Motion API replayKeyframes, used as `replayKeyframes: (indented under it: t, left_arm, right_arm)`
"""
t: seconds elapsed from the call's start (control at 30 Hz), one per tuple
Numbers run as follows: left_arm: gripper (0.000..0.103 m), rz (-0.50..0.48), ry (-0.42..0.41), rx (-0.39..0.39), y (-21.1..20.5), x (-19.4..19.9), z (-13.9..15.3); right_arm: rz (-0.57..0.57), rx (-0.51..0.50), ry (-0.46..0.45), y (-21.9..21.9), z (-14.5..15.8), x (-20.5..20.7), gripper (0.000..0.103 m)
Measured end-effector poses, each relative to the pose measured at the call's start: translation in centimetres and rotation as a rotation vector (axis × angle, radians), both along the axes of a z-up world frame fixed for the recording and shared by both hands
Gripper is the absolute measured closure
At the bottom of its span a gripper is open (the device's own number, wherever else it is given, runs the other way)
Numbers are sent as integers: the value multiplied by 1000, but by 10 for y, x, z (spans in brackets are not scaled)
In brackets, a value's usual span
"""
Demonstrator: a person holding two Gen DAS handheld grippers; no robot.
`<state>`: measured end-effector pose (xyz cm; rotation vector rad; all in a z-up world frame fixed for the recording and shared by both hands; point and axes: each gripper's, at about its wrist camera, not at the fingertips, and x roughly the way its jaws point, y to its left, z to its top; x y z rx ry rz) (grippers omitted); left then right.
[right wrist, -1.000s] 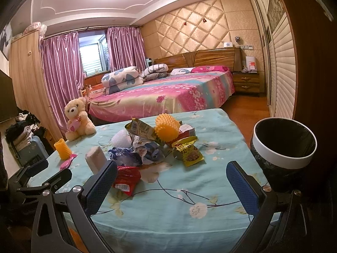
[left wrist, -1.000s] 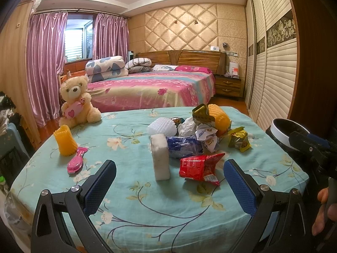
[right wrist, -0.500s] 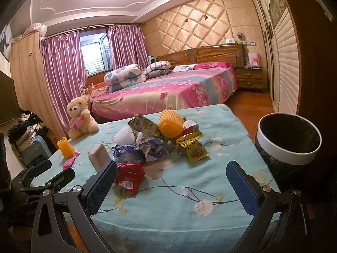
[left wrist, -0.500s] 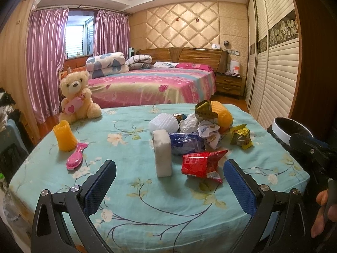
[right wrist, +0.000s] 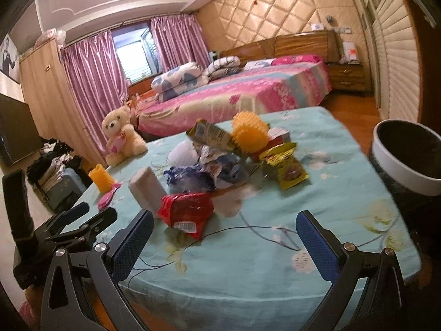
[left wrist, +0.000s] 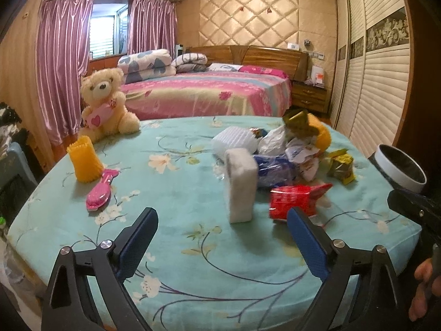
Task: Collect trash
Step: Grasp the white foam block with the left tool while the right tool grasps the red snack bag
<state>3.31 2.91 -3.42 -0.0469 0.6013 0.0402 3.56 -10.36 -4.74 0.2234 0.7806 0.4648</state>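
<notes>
Nothing is collected yet, by the look of it: all the trash sits on the table and neither tool holds anything.

Nearest, the left gripper (left wrist: 222,233) hangs over the near edge of the table (left wrist: 193,273); its jaws stand wide but are closing, with only cloth between them. The right gripper (right wrist: 224,237) is also spread apart and empty, low over the same edge.

Just beyond the left gripper's right finger lies a red wrapper (left wrist: 297,200), the closest piece of trash, and beside it a white block (left wrist: 241,184) stands upright. Behind them is the main heap (right wrist: 220,154): a blue bag (right wrist: 190,178), crumpled white paper, a white foam net (left wrist: 234,142), an orange foam net (right wrist: 248,131) and a green-yellow packet (right wrist: 213,133) on top. A yellow snack packet (right wrist: 286,167) lies on the heap's right side, a little apart.

So every piece is left to move, and the red wrapper looks the likely first pick.

The bin (right wrist: 408,157), black-lined with a white rim, stands off the right edge of the table, well apart from the heap. What shows of its inside is dark and looks empty; the bottom is hidden.

Farther left, near the far edge, an orange cup (left wrist: 84,162), a pink brush (left wrist: 100,190) and a teddy bear (left wrist: 106,104) probably are not trash.
</notes>
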Motion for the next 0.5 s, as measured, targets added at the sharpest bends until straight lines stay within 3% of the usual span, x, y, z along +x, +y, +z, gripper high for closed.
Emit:
replayKeyframes:
  t: [0.37, 0.5]
  left_arm:
    - [11, -27, 45, -1, 6, 44, -14]
    - [22, -52, 68, -18, 11, 63, -21]
  right_arm:
    - [102, 12, 119, 31, -27, 26, 19]
    - [123, 17, 144, 38, -35, 32, 19]
